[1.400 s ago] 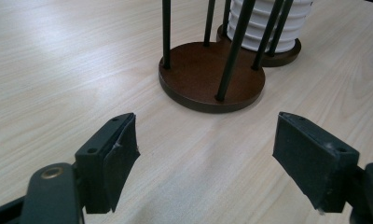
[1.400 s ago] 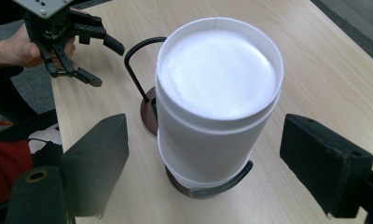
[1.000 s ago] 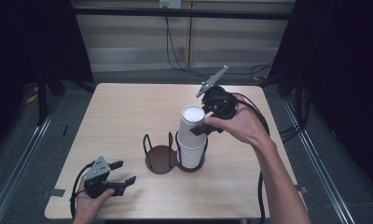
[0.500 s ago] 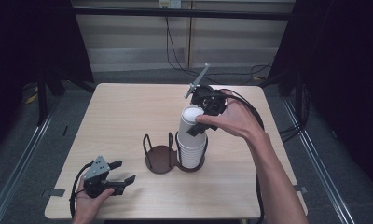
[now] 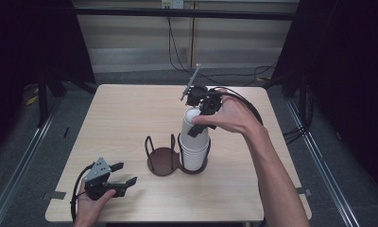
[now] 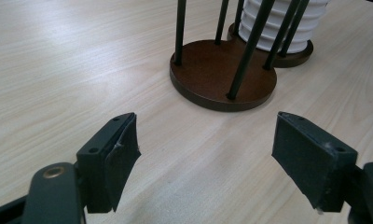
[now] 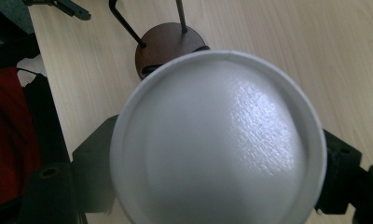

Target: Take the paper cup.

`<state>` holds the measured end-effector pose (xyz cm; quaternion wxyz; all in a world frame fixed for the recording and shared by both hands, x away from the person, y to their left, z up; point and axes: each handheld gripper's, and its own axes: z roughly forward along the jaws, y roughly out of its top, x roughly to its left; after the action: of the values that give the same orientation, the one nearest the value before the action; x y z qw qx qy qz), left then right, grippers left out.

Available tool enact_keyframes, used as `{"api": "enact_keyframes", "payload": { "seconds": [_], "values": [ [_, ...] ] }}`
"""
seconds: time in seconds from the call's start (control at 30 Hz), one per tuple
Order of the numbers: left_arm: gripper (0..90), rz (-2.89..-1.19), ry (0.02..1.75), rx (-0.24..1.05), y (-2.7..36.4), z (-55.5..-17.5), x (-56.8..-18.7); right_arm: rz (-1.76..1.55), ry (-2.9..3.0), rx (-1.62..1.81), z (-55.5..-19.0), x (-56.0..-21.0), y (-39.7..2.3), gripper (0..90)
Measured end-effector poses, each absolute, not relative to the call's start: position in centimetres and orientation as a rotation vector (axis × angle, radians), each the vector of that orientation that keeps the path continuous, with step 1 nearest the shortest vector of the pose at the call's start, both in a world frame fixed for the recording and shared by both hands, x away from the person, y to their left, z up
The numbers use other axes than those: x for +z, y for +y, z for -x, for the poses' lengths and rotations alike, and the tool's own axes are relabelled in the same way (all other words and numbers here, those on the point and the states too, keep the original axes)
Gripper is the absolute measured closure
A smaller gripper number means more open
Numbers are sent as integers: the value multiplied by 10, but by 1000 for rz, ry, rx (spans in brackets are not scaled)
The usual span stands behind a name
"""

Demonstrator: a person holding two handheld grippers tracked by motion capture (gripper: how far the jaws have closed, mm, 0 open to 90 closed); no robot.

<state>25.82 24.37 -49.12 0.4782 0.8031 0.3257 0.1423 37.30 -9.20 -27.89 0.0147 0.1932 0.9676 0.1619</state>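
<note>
A stack of white paper cups (image 5: pixel 195 151) stands upside down in the right ring of a dark wooden holder (image 5: pixel 162 161) with black wire posts. The holder's left ring is empty. My right gripper (image 5: pixel 199 124) comes down from above onto the top cup (image 5: pixel 191 117). In the right gripper view its jaws sit tight against both sides of that cup (image 7: pixel 217 140), whose round bottom faces the camera. My left gripper (image 5: pixel 123 173) rests near the table's front left corner. Its jaws stand apart with bare table between them (image 6: pixel 205 158), pointing at the holder (image 6: pixel 222 74) and the stack (image 6: pixel 280 23).
The light wooden table (image 5: pixel 121 118) has open room on its left and far sides. Cables trail from both grippers, and the right one loops over the table's right side (image 5: pixel 253 106). A dark floor and metal rails surround the table.
My right gripper has shifted left over the top of the cup stack and now sits around the top cup. The left gripper has stayed where it was.
</note>
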Motion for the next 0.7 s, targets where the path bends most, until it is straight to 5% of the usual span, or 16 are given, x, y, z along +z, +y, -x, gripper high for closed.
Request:
{"api": "enact_keyframes", "payload": {
  "seconds": [0.7],
  "values": [
    [226, -1971, 780, 320, 241, -258, -492, -575, 3033, 405, -374, -278, -87, 216]
  ]
}}
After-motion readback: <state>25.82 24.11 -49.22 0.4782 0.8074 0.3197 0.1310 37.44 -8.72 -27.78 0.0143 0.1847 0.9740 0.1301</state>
